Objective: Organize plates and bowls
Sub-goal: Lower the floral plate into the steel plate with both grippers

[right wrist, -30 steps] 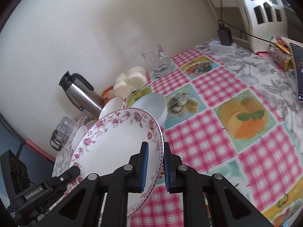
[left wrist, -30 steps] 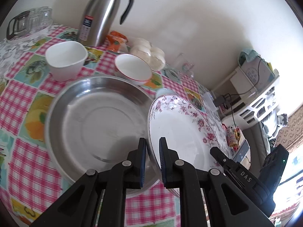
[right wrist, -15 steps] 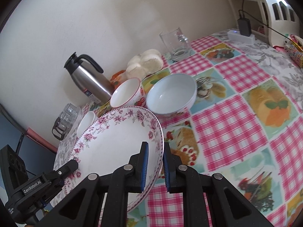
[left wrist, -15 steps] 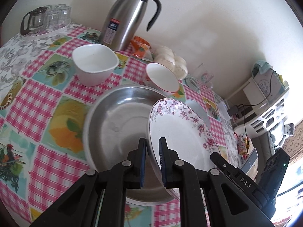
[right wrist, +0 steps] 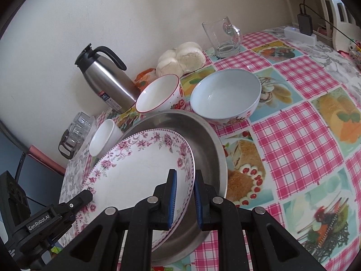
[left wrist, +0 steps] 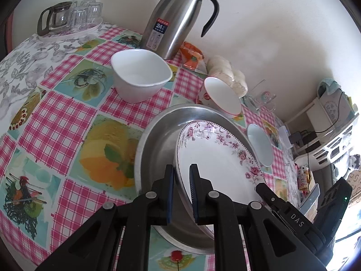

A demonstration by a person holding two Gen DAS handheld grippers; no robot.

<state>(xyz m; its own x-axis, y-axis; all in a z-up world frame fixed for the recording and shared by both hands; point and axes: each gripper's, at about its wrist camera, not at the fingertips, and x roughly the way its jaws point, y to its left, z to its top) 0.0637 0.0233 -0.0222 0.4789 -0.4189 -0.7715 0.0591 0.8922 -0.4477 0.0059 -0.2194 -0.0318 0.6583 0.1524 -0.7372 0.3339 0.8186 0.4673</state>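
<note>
Table (left wrist: 56, 117): your work surface wears a pink-check cloth with fruit pictures, set against a pale wall.
Steel pan (left wrist: 158, 135): it lies flat on the cloth, right under what you are holding; the bowls stand around its far rim.
Floral plate (left wrist: 216, 158): you carry it over the pan, tilted, one rim in each of your tools; whether its lower edge touches the pan, I cannot tell.
Left gripper (left wrist: 181, 192): your blue pads are clamped on the plate's left rim, one above and one below.
Right gripper (right wrist: 184, 195): the same on the opposite rim, pads pinching the flowered border.
Steel flask (left wrist: 178, 15): upright by the wall, black handle toward your right.
Pale blue bowl (right wrist: 225, 94): upright, just beyond the pan on your right.
Square white bowl (left wrist: 140, 74): upright, in front of the flask, apart from the pan.
Red-rimmed bowl (right wrist: 160, 94): tipped against the pan's far edge, between the flask and the blue bowl.
Glass mug (right wrist: 222, 37): by the wall, well apart from the pan.
Buns (right wrist: 182, 59): bagged, by the wall behind the red-rimmed bowl.
</note>
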